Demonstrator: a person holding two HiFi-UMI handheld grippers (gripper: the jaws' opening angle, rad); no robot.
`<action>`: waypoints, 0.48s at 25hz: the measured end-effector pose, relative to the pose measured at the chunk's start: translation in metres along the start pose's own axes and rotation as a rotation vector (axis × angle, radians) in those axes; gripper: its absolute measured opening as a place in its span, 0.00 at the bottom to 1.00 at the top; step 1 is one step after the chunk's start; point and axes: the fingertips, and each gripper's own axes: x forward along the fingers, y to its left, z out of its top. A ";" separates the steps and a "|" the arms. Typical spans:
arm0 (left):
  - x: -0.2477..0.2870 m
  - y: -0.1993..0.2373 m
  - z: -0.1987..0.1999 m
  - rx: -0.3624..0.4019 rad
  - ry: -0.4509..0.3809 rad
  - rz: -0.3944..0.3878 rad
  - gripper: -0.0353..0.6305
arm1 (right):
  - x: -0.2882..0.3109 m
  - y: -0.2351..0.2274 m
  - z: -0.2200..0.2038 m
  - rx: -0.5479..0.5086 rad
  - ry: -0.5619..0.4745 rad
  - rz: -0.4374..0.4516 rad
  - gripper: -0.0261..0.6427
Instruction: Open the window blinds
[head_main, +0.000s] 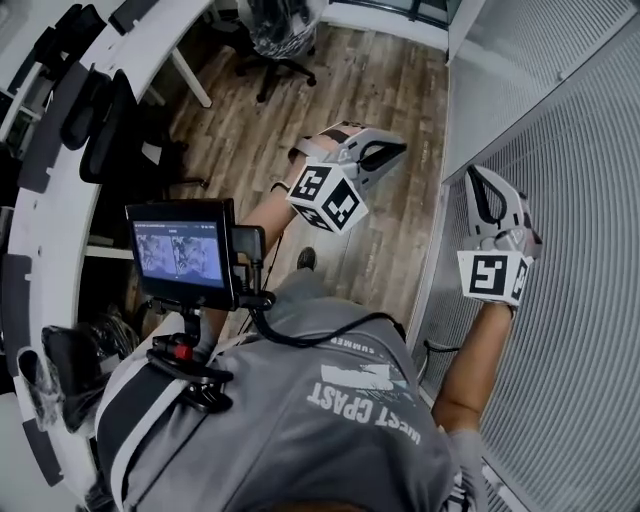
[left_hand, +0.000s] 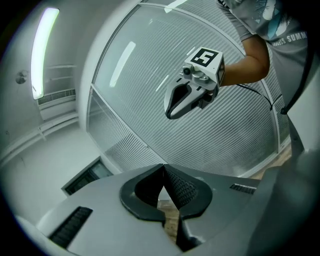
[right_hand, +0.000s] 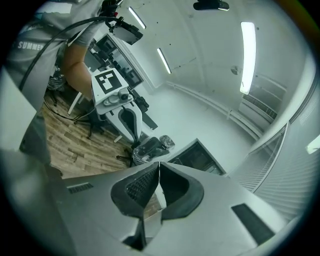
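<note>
Left hand-held gripper (head_main: 392, 152) is held up over the wood floor (head_main: 400, 90), in front of the person. Its jaws are pressed together at the tips, and nothing is between them. Its cube with square marks sits close to the person's hand.

The right hand-held gripper (head_main: 477, 175) is on the right, up in front of the blinds (head_main: 590, 300). Its jaws are pressed together too, with nothing in them. It is very near the blinds, but I cannot tell if it touches them. The person's bare arm reaches up to it.

The blinds fill the right side of the scene. They hang down over the window, and their thin slats run in many fine lines.

A small screen (head_main: 180, 255) is fixed at the person's chest, with a black cable running from it. A long curved white table (head_main: 55, 230) is on the left. A black chair (head_main: 278, 45) stands far away on the floor.
</note>
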 end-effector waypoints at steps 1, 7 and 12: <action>0.014 0.017 -0.011 -0.007 -0.005 0.001 0.06 | 0.020 -0.010 -0.007 0.001 0.006 0.001 0.05; 0.096 0.096 -0.058 0.031 -0.086 -0.044 0.06 | 0.107 -0.071 -0.045 0.016 0.090 -0.067 0.05; 0.141 0.158 -0.092 0.057 -0.164 -0.074 0.06 | 0.173 -0.107 -0.055 0.024 0.148 -0.134 0.05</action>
